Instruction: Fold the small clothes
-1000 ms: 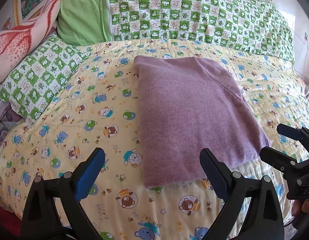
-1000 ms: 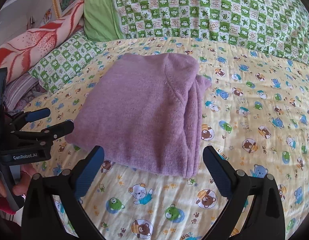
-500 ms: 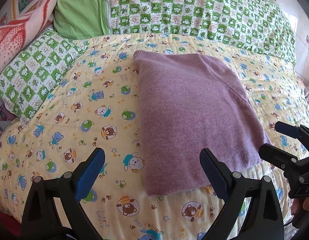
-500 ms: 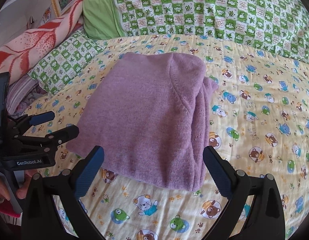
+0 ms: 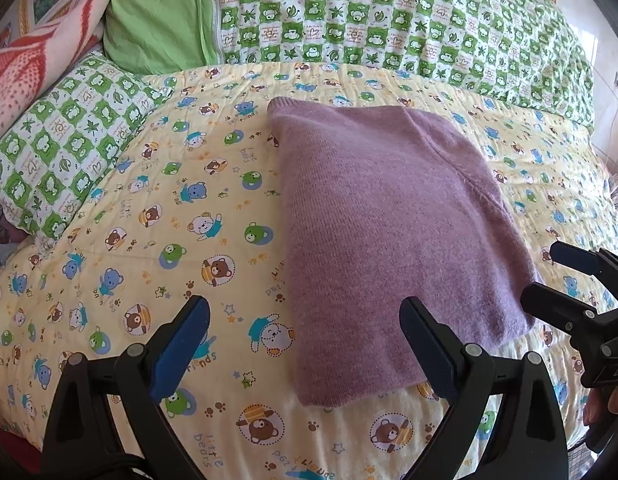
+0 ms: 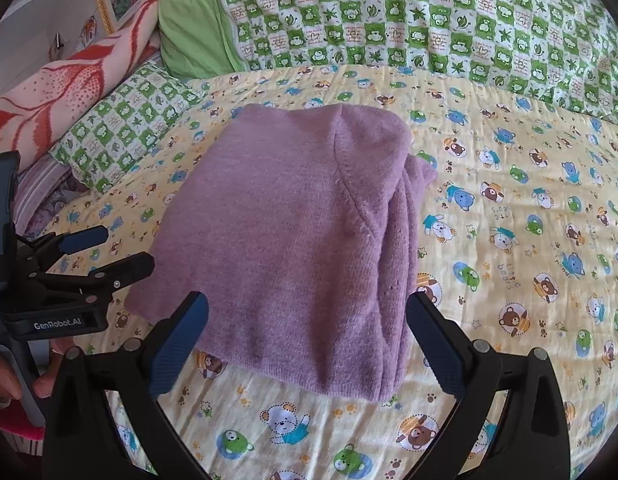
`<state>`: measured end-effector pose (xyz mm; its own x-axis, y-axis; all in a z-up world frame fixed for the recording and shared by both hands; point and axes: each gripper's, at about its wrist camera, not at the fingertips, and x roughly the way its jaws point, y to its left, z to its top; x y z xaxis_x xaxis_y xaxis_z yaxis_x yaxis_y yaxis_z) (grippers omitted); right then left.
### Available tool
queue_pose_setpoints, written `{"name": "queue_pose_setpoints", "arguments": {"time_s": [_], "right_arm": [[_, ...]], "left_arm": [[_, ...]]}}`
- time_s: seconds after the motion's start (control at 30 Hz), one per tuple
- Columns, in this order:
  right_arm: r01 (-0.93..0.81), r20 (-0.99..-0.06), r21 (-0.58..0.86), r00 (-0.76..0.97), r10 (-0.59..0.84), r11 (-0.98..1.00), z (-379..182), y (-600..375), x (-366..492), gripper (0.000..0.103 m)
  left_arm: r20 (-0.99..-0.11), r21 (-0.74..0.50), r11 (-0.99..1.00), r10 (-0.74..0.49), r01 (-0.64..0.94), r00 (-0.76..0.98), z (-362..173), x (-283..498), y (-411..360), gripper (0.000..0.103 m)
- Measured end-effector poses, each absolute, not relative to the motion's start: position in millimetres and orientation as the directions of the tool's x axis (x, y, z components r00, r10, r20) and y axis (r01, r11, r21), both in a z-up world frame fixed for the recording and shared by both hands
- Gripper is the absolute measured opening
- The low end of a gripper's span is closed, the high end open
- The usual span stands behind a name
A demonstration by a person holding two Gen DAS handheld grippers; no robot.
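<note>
A purple knitted sweater (image 5: 385,236) lies folded into a rectangle on the yellow bear-print bed sheet (image 5: 157,240); it also shows in the right wrist view (image 6: 293,240), its stacked edges to the right. My left gripper (image 5: 305,332) is open and empty, held above the sweater's near left corner. My right gripper (image 6: 309,336) is open and empty over the sweater's near edge. The right gripper shows in the left wrist view (image 5: 549,276) at the sweater's right corner; the left gripper shows in the right wrist view (image 6: 113,252) at its left edge.
A green checked quilt (image 5: 389,12) and a plain green pillow (image 5: 161,20) lie at the head of the bed. A green checked pillow (image 5: 57,144) and a red-patterned blanket (image 5: 33,60) lie at the left. The sheet (image 6: 529,240) continues to the sweater's right.
Both grippers have moved forward a little over the bed, so the sweater sits closer in both views. Both stay open. The sweater has not moved.
</note>
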<state>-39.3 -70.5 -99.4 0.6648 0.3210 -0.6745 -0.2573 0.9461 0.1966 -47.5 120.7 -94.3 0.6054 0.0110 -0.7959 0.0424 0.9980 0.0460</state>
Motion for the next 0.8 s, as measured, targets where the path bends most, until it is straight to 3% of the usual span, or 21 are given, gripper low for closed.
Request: {"name": "queue_pose_setpoints", "arguments": {"time_s": [0.8], "right_arm": [[-0.254, -0.67, 0.218, 0.663, 0.333, 0.942, -97.8, -75.0, -37.7, 0.099]], "left_arm": [[-0.802, 0.049, 0.997, 0.008, 0.053, 0.598, -93.8, -48.7, 112.3, 0.096]]}}
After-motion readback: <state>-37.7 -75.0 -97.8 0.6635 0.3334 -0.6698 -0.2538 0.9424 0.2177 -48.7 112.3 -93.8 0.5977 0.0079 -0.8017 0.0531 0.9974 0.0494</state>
